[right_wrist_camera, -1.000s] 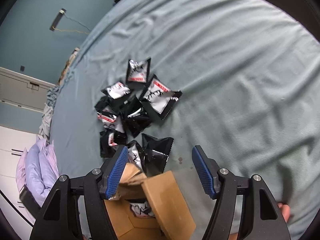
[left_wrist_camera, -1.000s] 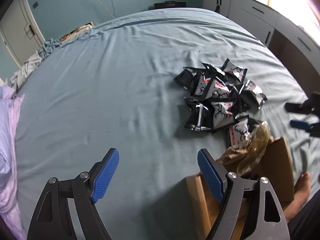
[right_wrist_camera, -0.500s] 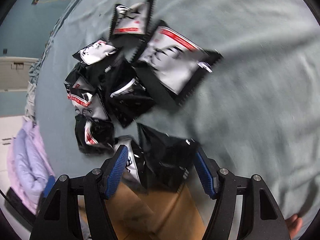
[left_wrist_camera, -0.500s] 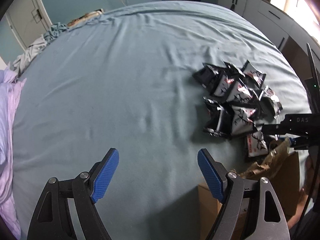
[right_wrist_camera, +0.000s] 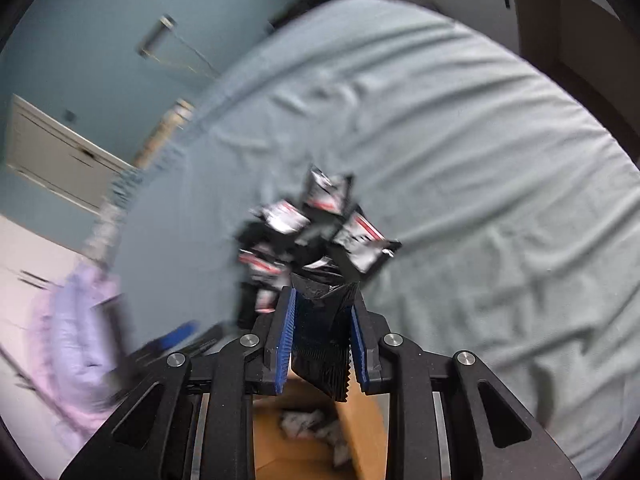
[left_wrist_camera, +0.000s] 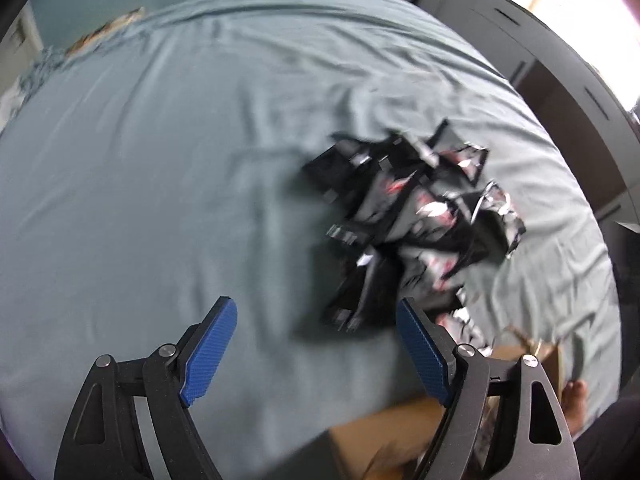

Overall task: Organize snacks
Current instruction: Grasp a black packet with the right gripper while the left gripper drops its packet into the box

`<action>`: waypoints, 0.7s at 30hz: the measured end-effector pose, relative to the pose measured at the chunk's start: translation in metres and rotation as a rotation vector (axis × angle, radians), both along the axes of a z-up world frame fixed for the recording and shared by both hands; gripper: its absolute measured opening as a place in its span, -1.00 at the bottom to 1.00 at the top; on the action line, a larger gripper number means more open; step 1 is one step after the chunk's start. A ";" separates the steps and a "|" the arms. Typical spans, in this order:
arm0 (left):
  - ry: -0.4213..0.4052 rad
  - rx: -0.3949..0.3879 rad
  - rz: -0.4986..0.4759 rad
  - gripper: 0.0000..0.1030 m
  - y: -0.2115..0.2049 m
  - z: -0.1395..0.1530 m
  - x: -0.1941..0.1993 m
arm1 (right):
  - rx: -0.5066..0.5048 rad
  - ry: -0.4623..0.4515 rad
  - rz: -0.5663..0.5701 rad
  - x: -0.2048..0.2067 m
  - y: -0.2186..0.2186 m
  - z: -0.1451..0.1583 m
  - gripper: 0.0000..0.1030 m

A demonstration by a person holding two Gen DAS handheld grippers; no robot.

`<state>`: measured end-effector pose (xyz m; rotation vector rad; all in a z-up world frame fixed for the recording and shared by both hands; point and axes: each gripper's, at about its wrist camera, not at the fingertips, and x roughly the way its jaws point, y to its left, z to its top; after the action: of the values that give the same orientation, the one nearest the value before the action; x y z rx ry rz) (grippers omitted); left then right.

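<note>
One black snack packet [right_wrist_camera: 320, 336] sits pinched in the closing right gripper [right_wrist_camera: 323, 332] at lower centre; the left gripper [left_wrist_camera: 316, 352] gapes empty.

Support surface: wide bed covered with a pale blue-green fitted cotton sheet [left_wrist_camera: 168, 168], wrinkled in long shallow folds, most marked toward the far edge and the right side.

On the sheet, right of centre: one loose heap of small black foil snack packets with white-and-red printed panels [left_wrist_camera: 416, 216]. Packets overlap and touch; edges blurred, count not readable. Same heap in the right wrist view [right_wrist_camera: 312, 232].

At the near edge of the bed: open brown cardboard box [left_wrist_camera: 384, 440], flaps up, close to the heap; contact with it cannot be told. Crumpled packets lie inside [right_wrist_camera: 308, 420].

Left edge: lilac padded bedding [right_wrist_camera: 76, 340], bunched.
</note>
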<state>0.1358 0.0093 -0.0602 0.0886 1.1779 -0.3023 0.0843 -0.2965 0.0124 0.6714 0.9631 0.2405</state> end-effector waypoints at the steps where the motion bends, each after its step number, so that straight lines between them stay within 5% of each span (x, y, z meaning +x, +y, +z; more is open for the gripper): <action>1: -0.015 0.017 -0.025 0.61 -0.008 -0.001 0.003 | 0.020 -0.043 0.000 -0.018 -0.008 0.006 -0.55; 5: -0.006 0.156 -0.116 0.49 -0.041 -0.017 0.020 | -0.044 -0.098 -0.031 -0.074 -0.041 -0.006 -0.55; 6: 0.015 0.166 -0.138 0.39 -0.046 -0.022 0.023 | -0.076 -0.062 -0.057 -0.080 -0.043 -0.016 -0.55; 8: 0.071 0.175 -0.177 -0.20 -0.058 -0.035 0.026 | -0.111 0.009 -0.100 -0.082 -0.046 -0.031 -0.55; 11: 0.070 0.219 -0.195 -0.30 -0.070 -0.045 0.027 | -0.083 0.061 -0.114 -0.064 -0.044 -0.044 -0.55; 14: 0.035 0.163 -0.142 -0.40 -0.059 -0.028 0.022 | -0.062 0.097 -0.067 -0.038 -0.029 -0.054 -0.55; 17: -0.016 0.094 -0.084 -0.42 -0.039 -0.003 0.009 | -0.158 0.082 0.002 -0.025 -0.011 -0.051 -0.55; 21: -0.084 -0.004 -0.123 -0.41 -0.024 0.033 -0.022 | -0.205 0.055 0.037 -0.026 0.002 -0.038 -0.55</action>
<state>0.1141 -0.0143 -0.0267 0.1695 1.0905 -0.4057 0.0583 -0.2942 -0.0257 0.4747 1.0380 0.1543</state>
